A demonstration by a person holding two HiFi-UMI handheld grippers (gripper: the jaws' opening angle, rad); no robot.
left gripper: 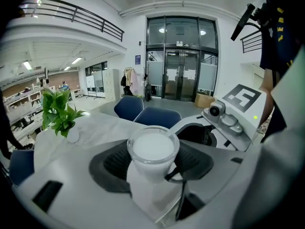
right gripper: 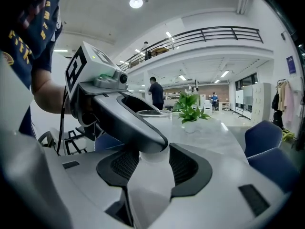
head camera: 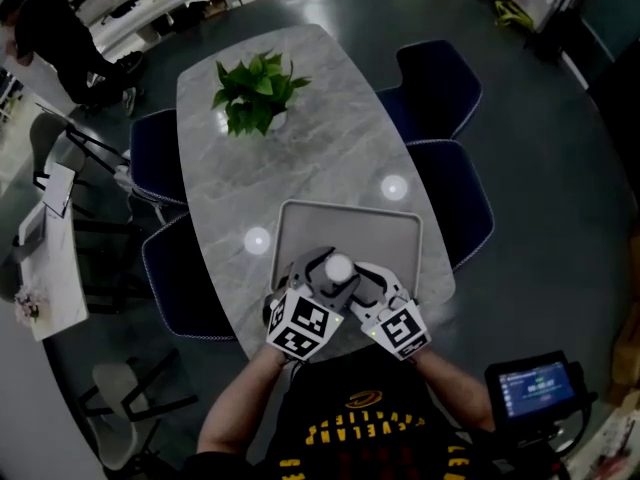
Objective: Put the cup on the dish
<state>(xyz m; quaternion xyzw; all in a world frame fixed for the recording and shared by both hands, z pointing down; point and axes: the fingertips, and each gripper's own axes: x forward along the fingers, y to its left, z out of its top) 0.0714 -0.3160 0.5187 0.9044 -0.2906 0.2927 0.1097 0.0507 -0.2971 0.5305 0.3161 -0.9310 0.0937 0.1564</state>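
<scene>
At the near end of the marble table (head camera: 300,148), head view: the grey dish (head camera: 350,223) lies flat, and its far part is bare. The white cup (head camera: 338,267) stands upright over the dish's near part, between the 2 grippers. The left gripper (head camera: 322,273) reaches it from the near left, the right gripper (head camera: 366,282) from the near right. This view does not show whether the cup's base touches the dish. A potted plant (head camera: 258,90) stands well apart at the table's far end.

Left gripper view: the cup (left gripper: 152,149) fills the gap between the 2 jaws, rim up. The jaws stand wide, and both pads (left gripper: 116,163) lie against the cup's wall just below the rim. This reads as a grip on the cup. The dish is out of sight below.

Right gripper view: a jaw of the left gripper crosses the front of the picture. Under it, the cup's lower body (right gripper: 152,157) sits between the right gripper's 2 pads (right gripper: 183,166), which meet it on both sides. This also reads as a grip, lower on the cup.

Status, as a judgement: transport to the dish appears done. Remaining steps:
1. Confirm or complete the set-down on the dish.
2. Open both sets of jaws.
3. Draw both grippers clear without tipping the cup.
</scene>
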